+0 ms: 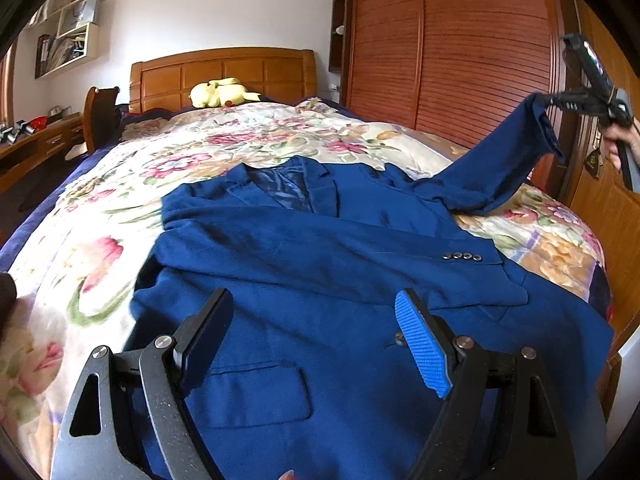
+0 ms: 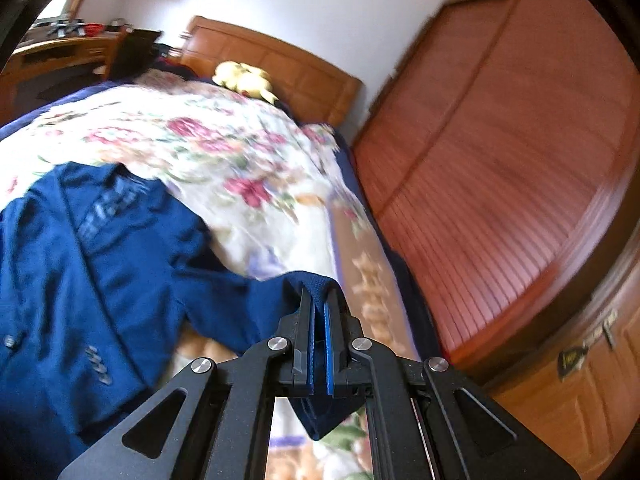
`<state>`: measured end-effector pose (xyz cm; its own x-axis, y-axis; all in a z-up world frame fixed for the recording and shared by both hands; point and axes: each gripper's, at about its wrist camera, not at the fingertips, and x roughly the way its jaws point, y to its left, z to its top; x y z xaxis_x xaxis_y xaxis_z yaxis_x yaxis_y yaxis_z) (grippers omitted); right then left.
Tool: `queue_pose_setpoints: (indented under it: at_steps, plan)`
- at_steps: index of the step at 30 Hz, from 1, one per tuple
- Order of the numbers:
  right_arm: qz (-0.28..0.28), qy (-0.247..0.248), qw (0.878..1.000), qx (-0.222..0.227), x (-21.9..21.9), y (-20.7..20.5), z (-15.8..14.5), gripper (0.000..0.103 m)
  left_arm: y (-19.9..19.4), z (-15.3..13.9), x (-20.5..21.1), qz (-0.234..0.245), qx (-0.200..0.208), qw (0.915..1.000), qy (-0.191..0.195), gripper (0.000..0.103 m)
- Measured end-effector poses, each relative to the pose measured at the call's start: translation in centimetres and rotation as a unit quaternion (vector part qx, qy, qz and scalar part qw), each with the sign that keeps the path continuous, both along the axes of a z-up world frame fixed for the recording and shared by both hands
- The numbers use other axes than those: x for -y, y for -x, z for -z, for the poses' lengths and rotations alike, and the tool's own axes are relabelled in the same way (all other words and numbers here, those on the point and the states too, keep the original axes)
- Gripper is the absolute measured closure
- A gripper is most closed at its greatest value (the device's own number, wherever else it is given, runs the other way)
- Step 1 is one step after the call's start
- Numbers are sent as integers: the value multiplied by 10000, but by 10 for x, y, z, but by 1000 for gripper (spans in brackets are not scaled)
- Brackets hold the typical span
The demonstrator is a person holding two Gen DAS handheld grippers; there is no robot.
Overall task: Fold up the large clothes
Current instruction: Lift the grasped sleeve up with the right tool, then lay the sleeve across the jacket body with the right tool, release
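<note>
A dark blue suit jacket (image 1: 320, 264) lies face up on the floral bedspread (image 1: 100, 208), one sleeve folded across its chest with cuff buttons (image 1: 462, 257) showing. My left gripper (image 1: 316, 320) is open and empty, hovering just above the jacket's lower front. My right gripper (image 1: 550, 101) is shut on the cuff of the other sleeve (image 1: 488, 168) and holds it lifted off the bed at the right. In the right wrist view the gripper (image 2: 319, 300) clamps the blue cuff (image 2: 316, 280), and the jacket (image 2: 80, 272) lies at lower left.
A yellow plush toy (image 1: 220, 94) lies by the wooden headboard (image 1: 224, 72). A tall wooden wardrobe (image 1: 460, 52) stands close along the bed's right side. A desk and chair (image 1: 52, 136) stand at the left, with wall shelves (image 1: 72, 36) above.
</note>
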<state>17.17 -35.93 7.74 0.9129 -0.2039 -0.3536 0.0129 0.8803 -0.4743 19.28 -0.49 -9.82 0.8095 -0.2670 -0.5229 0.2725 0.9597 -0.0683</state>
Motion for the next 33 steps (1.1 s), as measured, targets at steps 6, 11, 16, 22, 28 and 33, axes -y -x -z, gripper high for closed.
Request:
queue_pose_setpoints:
  at_steps: [6, 11, 16, 22, 28, 33]
  plan:
    - [-482, 206, 9984, 234, -58, 41, -29, 100, 13, -3, -23, -150, 35, 9999, 50, 19]
    - [-860, 200, 9954, 362, -94, 75, -42, 100, 23, -5, -40, -257, 97, 9996, 47, 19]
    - [-1317, 197, 9905, 340, -127, 107, -43, 100, 28, -4, -52, -296, 123, 9995, -41, 19]
    - [-1946, 153, 9805, 219, -162, 142, -42, 100, 28, -4, -62, -388, 116, 9992, -3, 19]
    - [-2571, 81, 9663, -87, -190, 168, -33, 100, 27, -7, -68, -463, 155, 9988, 83, 19]
    - [-2744, -68, 9602, -514, -192, 182, -18, 100, 27, -5, -70, -481, 140, 9987, 47, 19]
